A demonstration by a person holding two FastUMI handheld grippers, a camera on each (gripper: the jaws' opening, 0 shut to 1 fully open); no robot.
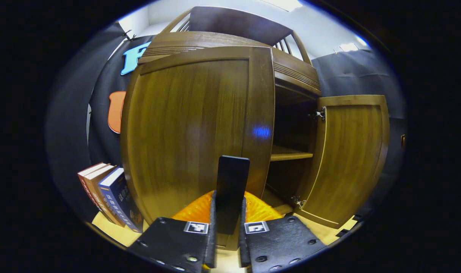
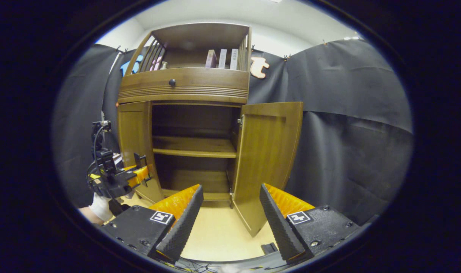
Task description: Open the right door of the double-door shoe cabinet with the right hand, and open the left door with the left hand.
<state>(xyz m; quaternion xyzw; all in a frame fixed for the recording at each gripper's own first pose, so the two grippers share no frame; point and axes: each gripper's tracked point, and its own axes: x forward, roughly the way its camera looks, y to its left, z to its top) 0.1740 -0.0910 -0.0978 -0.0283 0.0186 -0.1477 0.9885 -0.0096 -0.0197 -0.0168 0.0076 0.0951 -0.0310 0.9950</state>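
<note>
The wooden shoe cabinet (image 2: 185, 85) stands against the black cloth wall. Its right door (image 2: 266, 159) is swung wide open, seen also in the left gripper view as the right door (image 1: 352, 159). The left door (image 1: 192, 129) looms close in front of me and is swung partly out; in the right gripper view the left door (image 2: 135, 148) stands out from the cabinet. My left gripper (image 1: 227, 222) is shut on that door's black upright handle (image 1: 233, 178). Farther off, the left gripper (image 2: 115, 176) is held by a gloved hand (image 2: 99, 206). My right gripper (image 2: 230, 223) is open, well back from the cabinet.
Inside are bare shelves (image 2: 194, 148). Above the doors is a drawer with a dark knob (image 2: 172, 82) and a top shelf with books (image 2: 219, 58). More books (image 1: 109, 197) lean beside the cabinet on the pale floor (image 2: 223, 231). Cables lie at the near edge.
</note>
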